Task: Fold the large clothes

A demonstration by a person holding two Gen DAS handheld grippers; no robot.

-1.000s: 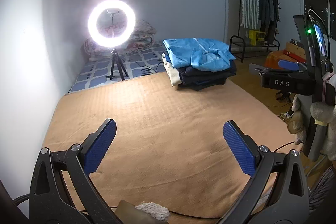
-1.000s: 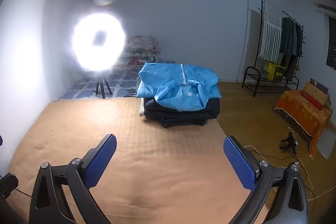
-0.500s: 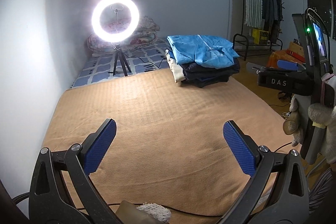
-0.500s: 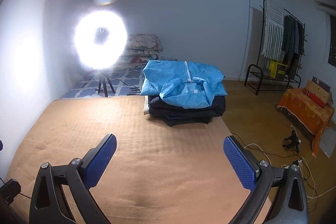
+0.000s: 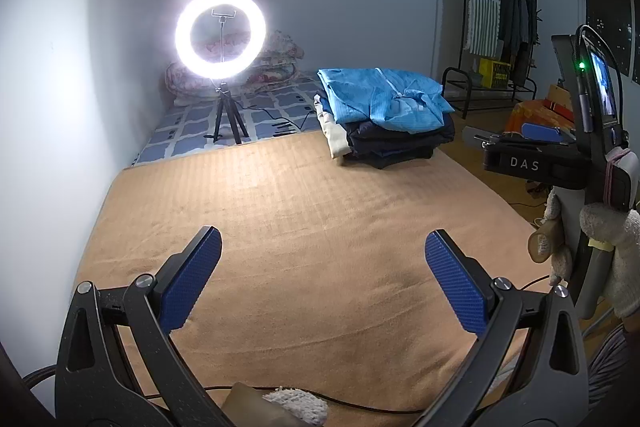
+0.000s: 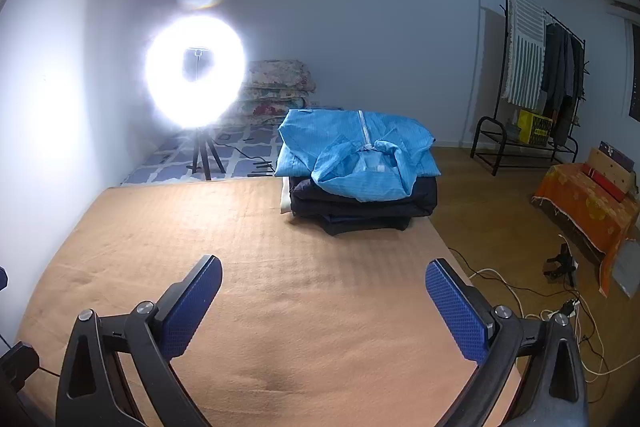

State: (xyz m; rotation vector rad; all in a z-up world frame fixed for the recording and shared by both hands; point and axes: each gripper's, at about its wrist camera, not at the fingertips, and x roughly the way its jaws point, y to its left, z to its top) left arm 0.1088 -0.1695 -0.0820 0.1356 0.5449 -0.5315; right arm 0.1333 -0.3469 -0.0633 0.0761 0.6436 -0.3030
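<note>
A stack of folded clothes sits at the far right of the tan blanket (image 5: 304, 219), topped by a light blue zip garment (image 5: 384, 99) over dark folded pieces (image 5: 400, 143). The same blue garment (image 6: 356, 155) and dark pile (image 6: 360, 207) show in the right wrist view on the blanket (image 6: 280, 287). My left gripper (image 5: 322, 269) is open and empty above the blanket's near part. My right gripper (image 6: 324, 295) is open and empty, well short of the stack. The right gripper's body (image 5: 532, 163) shows at the left wrist view's right edge.
A lit ring light on a tripod (image 5: 220, 27) stands on a patterned mat (image 5: 224, 123) beyond the blanket, with folded quilts (image 6: 276, 87) by the wall. A clothes rack (image 6: 536, 75), an orange-covered box (image 6: 588, 199) and floor cables (image 6: 520, 291) lie to the right.
Both grippers have pulled back and tilted a little, so the stack and ring light sit slightly lower and nearer in view. Both stay open and empty.
</note>
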